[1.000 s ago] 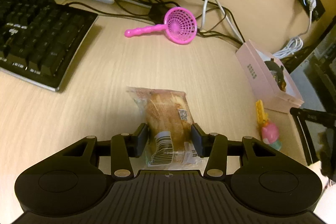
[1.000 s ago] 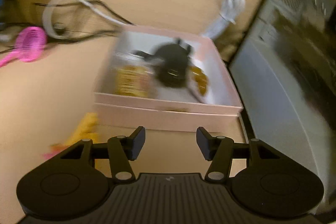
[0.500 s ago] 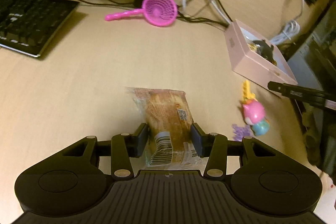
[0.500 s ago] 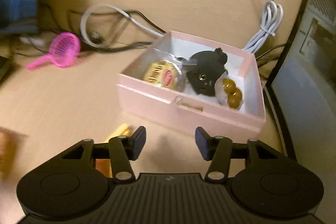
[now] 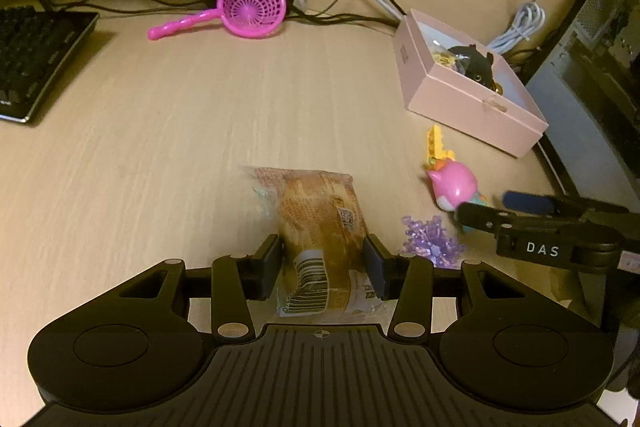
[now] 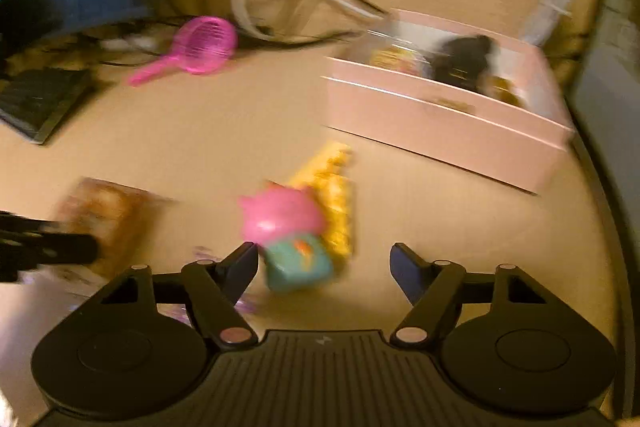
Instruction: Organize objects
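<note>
Left wrist view: the left gripper [image 5: 323, 263] is holding a packaged bread roll [image 5: 320, 235] by its near end, the jaws partly closed with both pads pressing the wrapper's sides. The far end of the package is projecting forward over the counter [image 5: 160, 131]; whether it is resting on the surface or carried clear of it cannot be told. The grip sits near the barcode label, probably so that the long axis of the package points ahead for lowering into a container. The pink open box [image 5: 468, 95] is standing to the right near the rear, already containing a black toy [image 5: 476, 65] and small wrapped items; it appears to be the collection point. A pink toy strainer [image 5: 252, 11] is lying apart near the cables at the back. A pink-and-teal toy figure [image 5: 454, 187], a yellow toy piece [image 5: 438, 145] and a purple crystal-like piece [image 5: 430, 241] are lying loose between the roll and the box. The right gripper [image 5: 480, 205] is entering from the right, its tips at the toy figure.

Right wrist view (blurred): the right gripper [image 6: 323, 265] is empty. Its jaws have just been opening and are standing wide, the toy figure [image 6: 286, 231] lying just ahead of them, nearer the left finger, with neither pad pressing it. The wide spread presumably suits the figure's rounded body. The box [image 6: 444, 119] is standing beyond, upper right, well placed for a short transfer.
</note>
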`<action>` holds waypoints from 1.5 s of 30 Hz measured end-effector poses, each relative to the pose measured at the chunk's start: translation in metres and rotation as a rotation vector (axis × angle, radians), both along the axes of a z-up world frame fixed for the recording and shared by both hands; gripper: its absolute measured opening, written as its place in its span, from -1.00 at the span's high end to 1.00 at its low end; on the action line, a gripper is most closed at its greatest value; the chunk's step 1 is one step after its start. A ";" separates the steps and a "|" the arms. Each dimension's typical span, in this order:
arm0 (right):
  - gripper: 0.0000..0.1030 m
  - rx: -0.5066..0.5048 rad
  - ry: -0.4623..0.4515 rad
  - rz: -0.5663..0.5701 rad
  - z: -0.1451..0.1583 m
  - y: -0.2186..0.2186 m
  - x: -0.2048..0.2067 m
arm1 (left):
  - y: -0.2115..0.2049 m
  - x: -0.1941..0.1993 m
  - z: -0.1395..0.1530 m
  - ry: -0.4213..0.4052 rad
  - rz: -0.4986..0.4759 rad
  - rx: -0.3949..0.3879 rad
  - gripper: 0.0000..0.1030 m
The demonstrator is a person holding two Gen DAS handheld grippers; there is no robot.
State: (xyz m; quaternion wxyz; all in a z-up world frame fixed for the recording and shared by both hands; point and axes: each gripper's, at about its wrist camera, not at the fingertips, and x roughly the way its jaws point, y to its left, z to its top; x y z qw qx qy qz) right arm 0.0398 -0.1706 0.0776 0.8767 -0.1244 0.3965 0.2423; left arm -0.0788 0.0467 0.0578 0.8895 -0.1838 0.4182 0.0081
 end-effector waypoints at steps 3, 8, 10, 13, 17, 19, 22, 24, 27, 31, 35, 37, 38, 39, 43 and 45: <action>-0.42 0.019 0.021 -0.019 0.005 -0.015 -0.009 | 0.002 0.002 -0.001 0.002 -0.012 -0.005 0.04; -0.58 0.106 0.082 0.108 0.002 0.000 -0.041 | 0.011 0.001 -0.001 0.007 0.003 -0.036 0.04; -0.65 0.092 0.086 0.103 -0.009 0.015 -0.042 | 0.015 -0.001 -0.001 0.010 0.007 -0.026 0.04; -0.58 0.083 0.052 0.100 -0.012 0.031 -0.042 | 0.020 -0.004 0.000 0.013 0.005 -0.031 0.04; -0.04 0.052 0.026 0.115 -0.005 0.041 -0.046 | 0.023 -0.010 -0.001 0.006 -0.009 -0.039 0.04; -0.04 0.030 -0.006 0.114 0.001 0.038 -0.052 | 0.022 -0.011 -0.001 0.002 -0.017 -0.033 0.04; -0.04 0.021 -0.009 0.091 0.011 0.023 -0.057 | 0.017 -0.013 -0.001 -0.001 -0.026 -0.026 0.04; -0.04 0.025 -0.015 0.071 0.021 0.010 -0.058 | 0.012 -0.016 -0.001 0.001 -0.043 -0.021 0.05; -0.04 0.037 -0.036 0.039 0.037 -0.013 -0.063 | 0.003 -0.021 0.001 0.002 -0.088 -0.003 0.07; -0.04 0.044 -0.091 0.001 0.056 -0.039 -0.072 | -0.010 -0.024 0.007 -0.012 -0.139 0.014 0.16; -0.04 0.051 -0.145 -0.031 0.068 -0.063 -0.081 | -0.016 -0.010 0.035 -0.077 -0.162 -0.023 0.23; -0.04 0.059 -0.151 -0.057 0.069 -0.073 -0.081 | -0.021 0.004 0.058 -0.140 -0.174 -0.016 0.23; -0.04 0.067 -0.149 -0.068 0.069 -0.079 -0.081 | -0.023 0.012 0.071 -0.172 -0.177 -0.024 0.23; -0.04 0.077 -0.147 -0.081 0.069 -0.084 -0.080 | -0.026 0.024 0.085 -0.210 -0.187 -0.040 0.23; -0.04 0.088 -0.144 -0.129 0.066 -0.099 -0.076 | -0.045 0.076 0.132 -0.326 -0.228 -0.019 0.23; -0.04 0.091 -0.153 -0.148 0.066 -0.105 -0.078 | -0.059 0.105 0.146 -0.362 -0.274 -0.018 0.22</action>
